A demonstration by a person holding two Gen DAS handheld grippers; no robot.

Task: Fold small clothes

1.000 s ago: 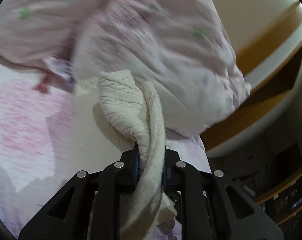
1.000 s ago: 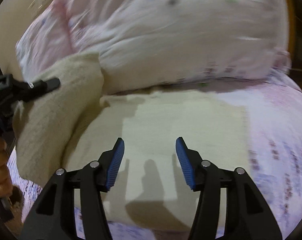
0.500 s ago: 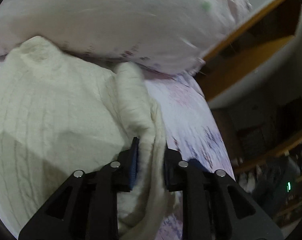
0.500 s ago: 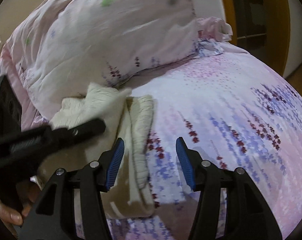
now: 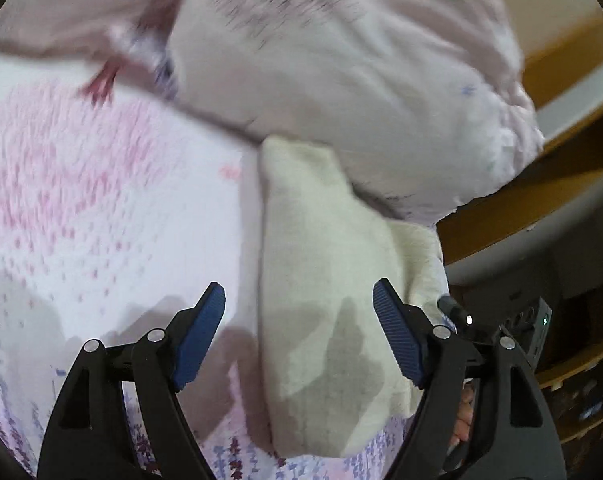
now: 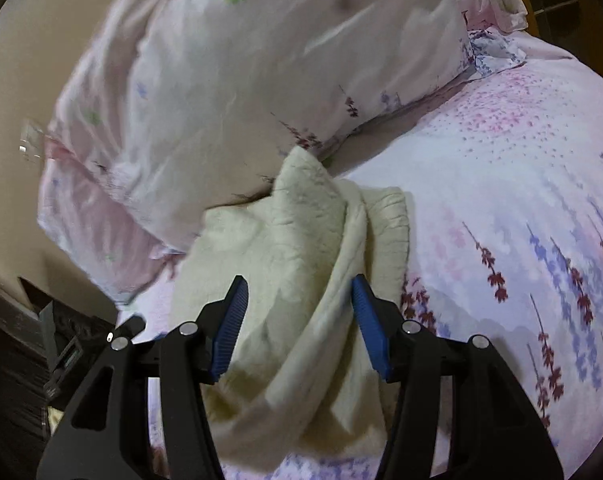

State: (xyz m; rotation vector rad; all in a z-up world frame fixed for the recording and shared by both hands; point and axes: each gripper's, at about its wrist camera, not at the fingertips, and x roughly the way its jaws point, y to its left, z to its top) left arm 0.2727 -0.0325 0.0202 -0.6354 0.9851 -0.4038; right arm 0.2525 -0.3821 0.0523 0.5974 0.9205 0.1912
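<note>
A cream knitted garment (image 5: pixel 325 264) lies folded on the floral bed sheet (image 5: pixel 101 208), its far end against a pale pink pillow (image 5: pixel 341 60). My left gripper (image 5: pixel 299 332) is open and empty above the garment's left edge. In the right wrist view the same garment (image 6: pixel 301 248) lies bunched with a ribbed cuff on its right side. My right gripper (image 6: pixel 297 324) is open, its jaws standing on either side of the garment's near folds. Part of the right gripper (image 5: pixel 457 316) shows at the right of the left wrist view.
The pillow (image 6: pixel 241 80) fills the far side. A crumpled pink cloth (image 6: pixel 489 0) lies at the far right of the bed. A wooden bed frame (image 5: pixel 541 184) and dark shelves (image 5: pixel 573 380) lie past the bed's edge. Floral sheet (image 6: pixel 521 208) spreads to the right.
My left gripper has let go of the cream garment and opened wide; the garment now lies on the bed. My right gripper has moved over the garment, still open.
</note>
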